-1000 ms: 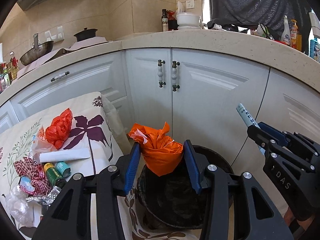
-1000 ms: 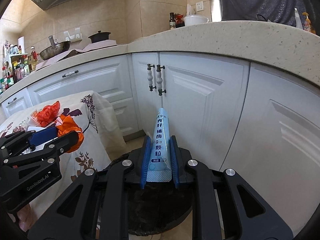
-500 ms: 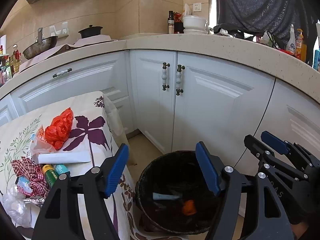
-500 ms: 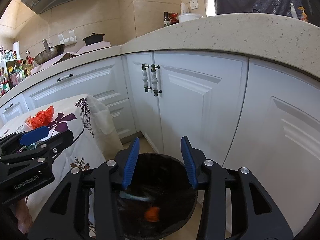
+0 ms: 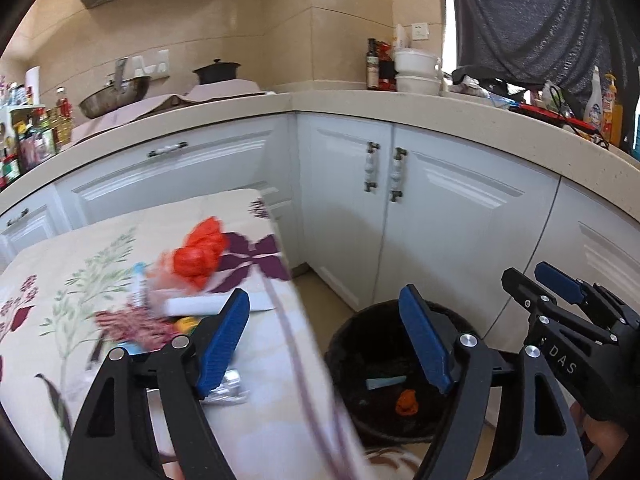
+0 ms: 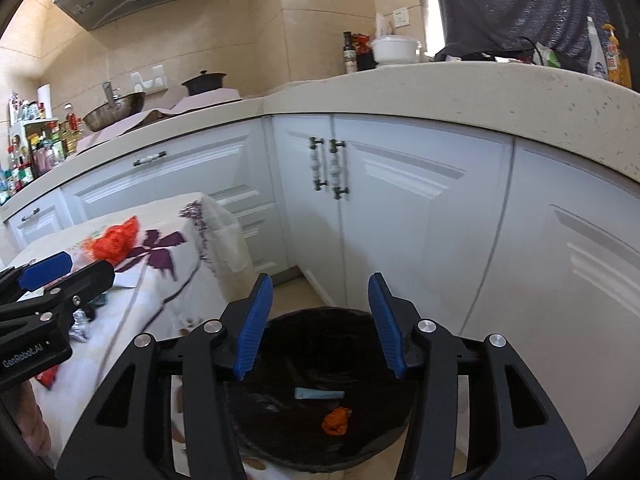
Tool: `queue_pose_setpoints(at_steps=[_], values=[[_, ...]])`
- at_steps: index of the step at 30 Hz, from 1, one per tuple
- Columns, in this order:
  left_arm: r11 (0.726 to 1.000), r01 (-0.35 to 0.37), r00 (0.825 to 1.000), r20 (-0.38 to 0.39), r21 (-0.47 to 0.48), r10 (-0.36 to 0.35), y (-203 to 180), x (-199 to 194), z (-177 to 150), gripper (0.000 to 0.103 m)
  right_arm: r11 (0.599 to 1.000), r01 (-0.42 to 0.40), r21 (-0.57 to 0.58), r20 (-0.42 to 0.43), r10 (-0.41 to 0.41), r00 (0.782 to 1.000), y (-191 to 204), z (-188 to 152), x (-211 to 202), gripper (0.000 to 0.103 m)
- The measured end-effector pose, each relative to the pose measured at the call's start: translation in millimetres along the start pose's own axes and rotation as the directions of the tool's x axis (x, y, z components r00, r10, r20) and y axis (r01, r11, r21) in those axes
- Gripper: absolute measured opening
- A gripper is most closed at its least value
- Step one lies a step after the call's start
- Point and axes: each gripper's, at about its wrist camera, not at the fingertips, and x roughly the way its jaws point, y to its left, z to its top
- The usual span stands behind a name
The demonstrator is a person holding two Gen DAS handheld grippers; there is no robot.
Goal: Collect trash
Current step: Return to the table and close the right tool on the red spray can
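Note:
A black-lined trash bin (image 6: pixel 280 328) stands on the floor by the white cabinets. Inside it lie an orange wad (image 6: pixel 337 421) and a light blue packet (image 6: pixel 319 394); the left wrist view shows the bin (image 5: pixel 352 324), wad (image 5: pixel 407 402) and packet (image 5: pixel 385 382) too. My right gripper (image 6: pixel 322 324) hangs over the bin, jaws still opening, nothing between them. My left gripper (image 5: pixel 330 342) straddles the table edge and bin, jaws opening wide and empty. On the floral table (image 5: pixel 60 264) remain a red-orange bag (image 5: pixel 200 252), a white paper strip (image 5: pixel 200 304) and other blurred litter.
White cabinet doors (image 6: pixel 400 208) curve closely behind the bin. The countertop (image 5: pixel 440 116) above carries bottles, a white pot, a wok and a dark lidded pot. A dark cloth hangs at the upper right. A strip of tan floor (image 5: pixel 320 292) lies between table and cabinets.
Both grippers opened and let go: the orange bag and the blue packet dropped into the bin. The left gripper then swung left toward the table; the right one drew back slightly.

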Motion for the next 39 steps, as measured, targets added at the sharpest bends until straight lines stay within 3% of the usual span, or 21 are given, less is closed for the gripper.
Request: queue_pose_setpoints(at_steps=[7, 18, 29, 39], values=[[0.996, -0.084, 0.996, 0.007, -0.032, 0.084, 50.2, -30.4, -9.5, 0.077, 0.995, -0.089, -0.037, -0.02, 0.088, 0.996, 53.6, -5.6, -6.2, 0.049], [0.971, -0.213, 0.977, -0.02, -0.105, 0.212, 127.7, -65.6, -37.8, 0.078, 0.971, -0.213, -0.111, -0.053, 0.209, 0.977, 132.6, -21.7, -22.4, 0.049], [0.957, -0.266, 0.964, -0.023, -0.12, 0.265, 162.3, -78.1, -62.9, 0.079, 0.935, -0.305, -0.184, -0.11, 0.289, 0.951, 196.0, -46.1, -35.9, 0.049], [0.953, -0.273, 0.962, -0.04, -0.129, 0.27, 171.7, -78.2, -77.0, 0.079, 0.922, -0.322, -0.215, -0.141, 0.297, 0.944, 217.2, -63.0, -35.2, 0.049]])
